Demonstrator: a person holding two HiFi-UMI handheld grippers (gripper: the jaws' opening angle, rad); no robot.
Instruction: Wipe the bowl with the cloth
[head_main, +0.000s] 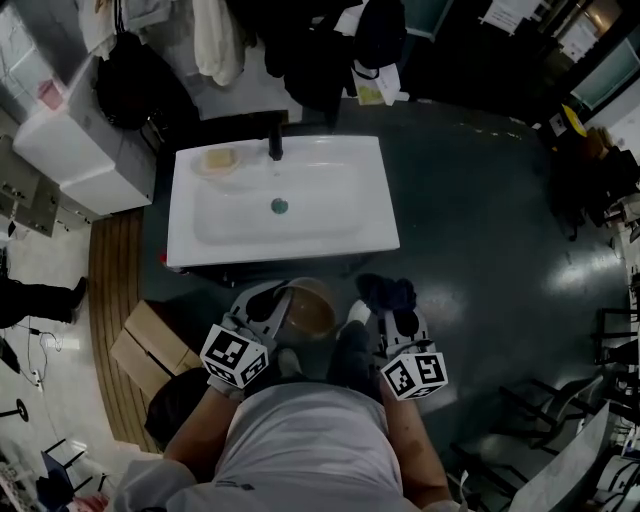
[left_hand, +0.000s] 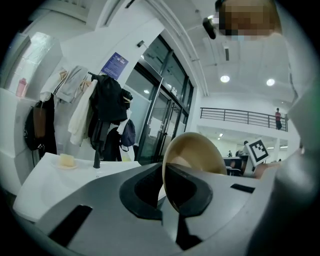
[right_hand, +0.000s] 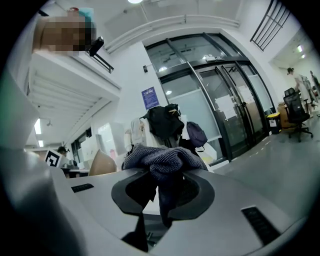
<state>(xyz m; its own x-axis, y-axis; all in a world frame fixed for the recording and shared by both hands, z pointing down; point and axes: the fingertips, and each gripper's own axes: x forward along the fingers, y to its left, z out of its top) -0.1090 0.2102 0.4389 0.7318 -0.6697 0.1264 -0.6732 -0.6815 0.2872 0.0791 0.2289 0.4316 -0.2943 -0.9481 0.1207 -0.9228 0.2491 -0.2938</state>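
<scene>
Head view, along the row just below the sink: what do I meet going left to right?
box → left gripper → bowl → cloth

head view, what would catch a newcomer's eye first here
The white sink fills the middle of the head view. Just below it, the left gripper is shut on the rim of a tan bowl. Beside that, the right gripper is shut on a dark, bunched cloth.
</scene>
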